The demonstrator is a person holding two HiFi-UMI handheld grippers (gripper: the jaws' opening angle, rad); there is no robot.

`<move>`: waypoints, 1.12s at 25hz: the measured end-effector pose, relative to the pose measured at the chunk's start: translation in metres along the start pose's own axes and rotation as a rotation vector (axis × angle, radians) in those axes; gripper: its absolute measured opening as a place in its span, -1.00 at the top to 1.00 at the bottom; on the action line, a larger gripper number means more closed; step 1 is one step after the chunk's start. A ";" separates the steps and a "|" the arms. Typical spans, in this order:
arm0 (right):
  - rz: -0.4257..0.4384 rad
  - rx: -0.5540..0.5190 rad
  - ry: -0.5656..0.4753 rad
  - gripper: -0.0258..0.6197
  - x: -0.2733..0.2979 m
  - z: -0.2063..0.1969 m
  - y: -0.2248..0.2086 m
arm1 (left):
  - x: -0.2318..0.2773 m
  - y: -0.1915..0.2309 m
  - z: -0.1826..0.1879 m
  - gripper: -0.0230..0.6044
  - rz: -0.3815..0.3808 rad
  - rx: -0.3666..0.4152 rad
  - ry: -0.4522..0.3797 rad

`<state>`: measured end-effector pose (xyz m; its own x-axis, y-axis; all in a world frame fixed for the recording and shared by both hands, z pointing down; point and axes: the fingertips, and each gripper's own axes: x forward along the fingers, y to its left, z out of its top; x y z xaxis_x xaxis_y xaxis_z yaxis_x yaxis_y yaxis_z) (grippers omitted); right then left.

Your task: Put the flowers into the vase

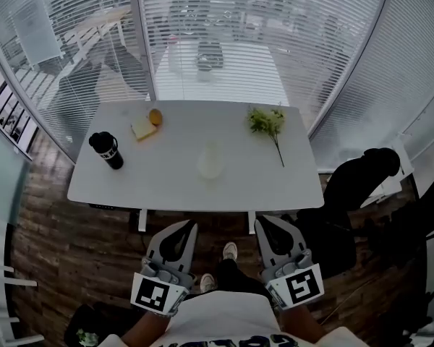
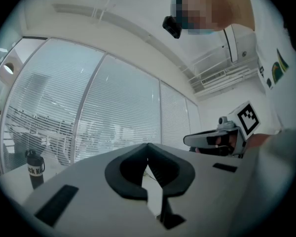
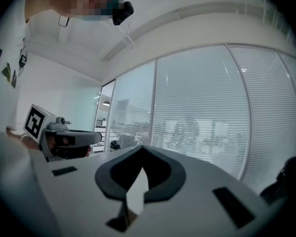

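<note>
- Flowers (image 1: 267,123): green sprig lying flat on the bench (image 1: 166,183), rear right.
- Vase (image 1: 211,159): pale, upright, mid-bench, apart from the flowers.
- Left claw (image 1: 190,225), right claw (image 1: 262,223): jaws together, short of the bench.

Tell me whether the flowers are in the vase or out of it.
Out: the green flower sprig lies flat on the white table, apart from the pale translucent vase.

Bright window daylight, fisheye edges, perhaps slightly soft.
</note>
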<state>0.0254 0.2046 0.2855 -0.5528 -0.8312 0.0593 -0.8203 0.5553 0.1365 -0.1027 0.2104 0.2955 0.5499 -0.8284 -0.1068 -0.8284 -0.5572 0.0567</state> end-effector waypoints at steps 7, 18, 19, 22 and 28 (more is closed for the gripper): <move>0.003 0.000 -0.003 0.89 0.029 -0.003 -0.025 | 0.033 0.020 -0.003 0.89 0.004 0.009 -0.004; 0.008 0.000 -0.017 0.89 0.077 -0.005 -0.106 | 0.126 0.031 -0.004 0.89 -0.005 0.030 0.008; 0.010 0.000 -0.019 0.89 0.083 -0.006 -0.116 | 0.137 0.032 -0.006 0.89 -0.005 0.032 0.014; 0.013 0.006 -0.025 0.89 0.103 -0.013 -0.144 | 0.170 0.039 -0.014 0.89 0.000 0.039 0.019; 0.023 0.025 -0.027 0.89 0.126 -0.019 -0.193 | 0.223 0.041 -0.016 0.89 0.014 0.043 0.024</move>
<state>0.1168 -0.0077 0.2849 -0.5747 -0.8176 0.0350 -0.8108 0.5747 0.1111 -0.0127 0.0016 0.2901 0.5403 -0.8374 -0.0829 -0.8395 -0.5431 0.0150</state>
